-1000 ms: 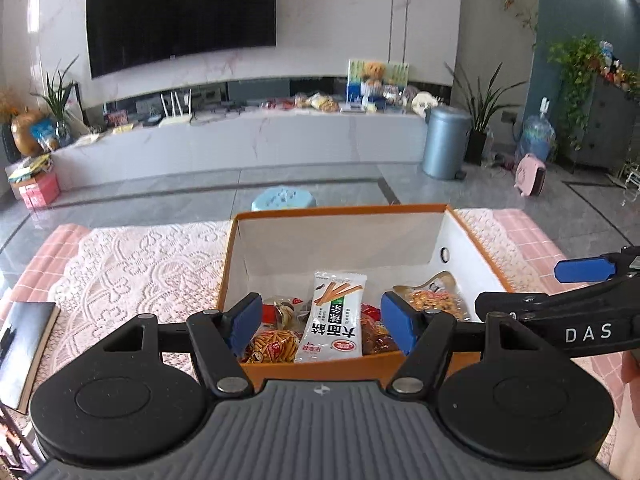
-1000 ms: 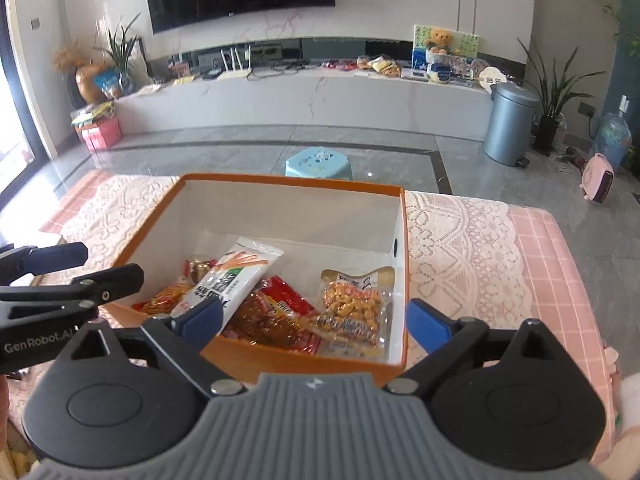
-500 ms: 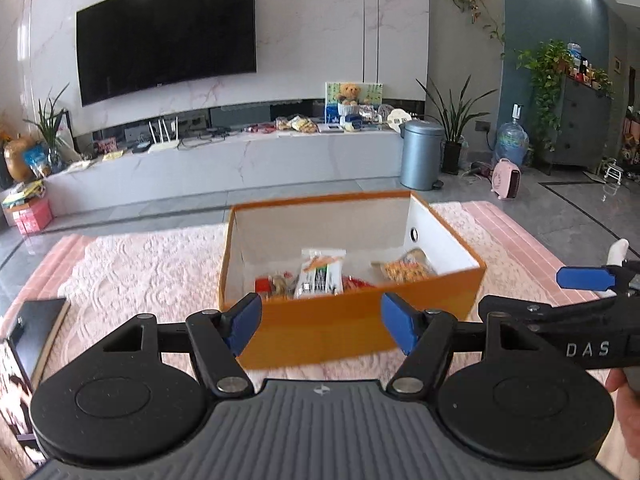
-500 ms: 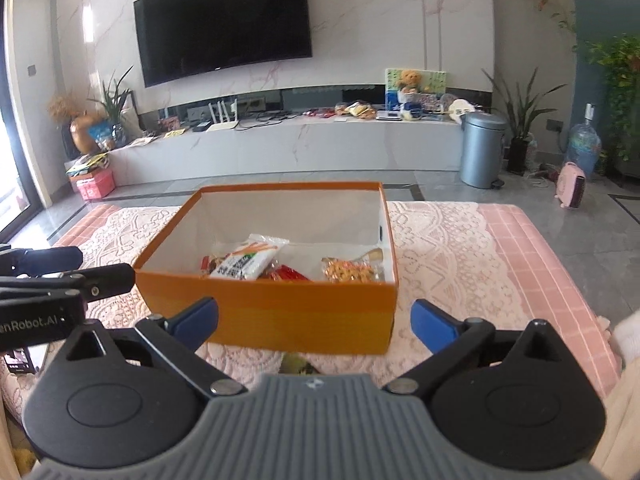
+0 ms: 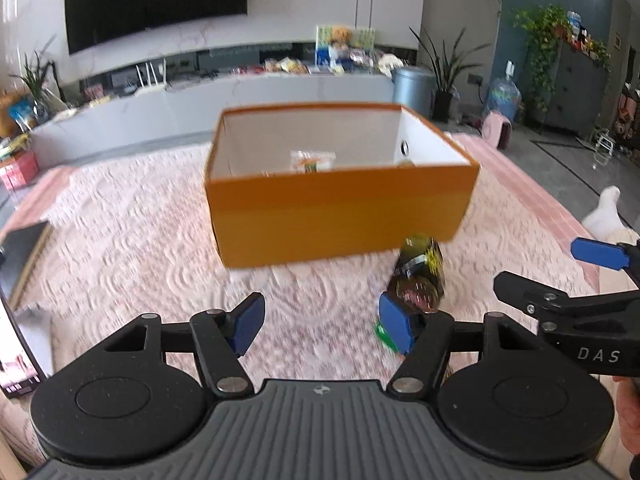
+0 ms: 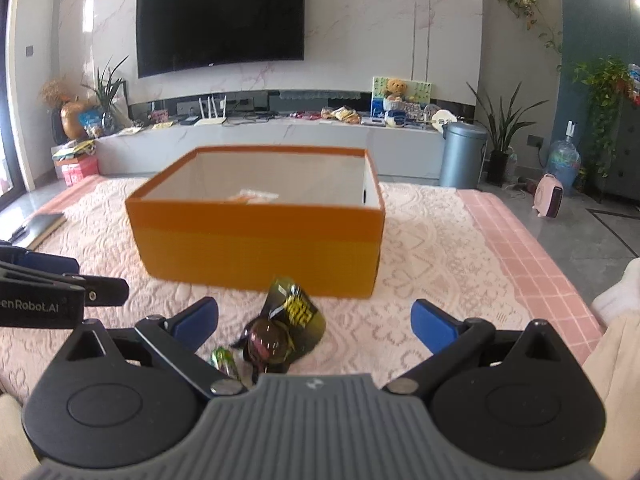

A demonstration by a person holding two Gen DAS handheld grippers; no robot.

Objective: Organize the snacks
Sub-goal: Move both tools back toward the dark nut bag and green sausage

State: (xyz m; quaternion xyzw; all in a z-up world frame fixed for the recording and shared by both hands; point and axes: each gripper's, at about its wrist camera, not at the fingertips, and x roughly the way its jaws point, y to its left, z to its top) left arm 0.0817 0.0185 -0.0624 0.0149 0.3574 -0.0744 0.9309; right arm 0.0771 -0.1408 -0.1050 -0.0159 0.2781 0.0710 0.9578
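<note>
An orange box [image 5: 340,216] [image 6: 256,248] stands on the lace cloth, with a white snack packet [image 5: 312,160] [image 6: 252,196] showing over its rim. In front of it lies a dark snack pack with yellow print [image 5: 420,276] [image 6: 294,320], and a small green packet [image 6: 224,360] beside it. My left gripper [image 5: 322,322] hovers over bare cloth; its jaws are closing with nothing between them, and the dark pack lies just past its right finger. My right gripper [image 6: 316,320] stands open above the dark pack, whose body lies in line with the gap, untouched.
A dark flat book [image 5: 24,248] lies at the cloth's left edge, and a phone-like screen [image 5: 16,344] sits nearer. A person's white-socked foot [image 5: 604,212] [image 6: 616,292] rests at the right. Bare lace cloth spreads left of the box.
Both grippers have pulled back from over the box and sunk toward the cloth. The box now stands farther off, and the dark snack pack and green packet have come into view.
</note>
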